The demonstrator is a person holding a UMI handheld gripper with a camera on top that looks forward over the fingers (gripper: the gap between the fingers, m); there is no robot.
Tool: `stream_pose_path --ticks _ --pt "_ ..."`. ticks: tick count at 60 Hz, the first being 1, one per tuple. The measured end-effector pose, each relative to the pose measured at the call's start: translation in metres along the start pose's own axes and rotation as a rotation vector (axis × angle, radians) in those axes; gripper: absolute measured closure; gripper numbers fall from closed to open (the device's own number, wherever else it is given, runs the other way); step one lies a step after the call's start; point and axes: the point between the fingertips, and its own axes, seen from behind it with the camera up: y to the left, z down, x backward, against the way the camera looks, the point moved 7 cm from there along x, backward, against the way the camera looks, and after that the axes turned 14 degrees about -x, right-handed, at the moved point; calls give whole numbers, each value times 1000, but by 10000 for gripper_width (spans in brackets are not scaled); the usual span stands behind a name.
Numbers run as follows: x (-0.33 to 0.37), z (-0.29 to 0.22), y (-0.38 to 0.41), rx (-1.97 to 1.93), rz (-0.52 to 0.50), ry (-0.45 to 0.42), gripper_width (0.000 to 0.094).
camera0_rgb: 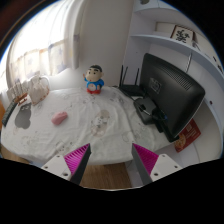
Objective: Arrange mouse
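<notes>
My gripper [112,166] is open, with nothing between its pink pads [79,158]. It hovers in front of the near edge of a white table [100,130], and wooden floor shows between the fingers. A small pink object [58,118], which may be the mouse, lies on the table's left part, well beyond the left finger. I cannot make out any other mouse.
A black monitor [172,92] stands on the table's right side with dark items at its base [148,108]. A blue and red toy figure [93,78] stands at the back. Pale objects [30,92] crowd the far left by a bright window.
</notes>
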Motion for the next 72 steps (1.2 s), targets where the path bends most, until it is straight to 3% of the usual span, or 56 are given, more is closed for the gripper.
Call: stream_pose_path --ticks 26,52,72 --pt "-14 14 38 12 -67 27 80" --pt "-41 60 208 113 -291 19 79" --pt "-103 82 287 55 -280 -52 80"
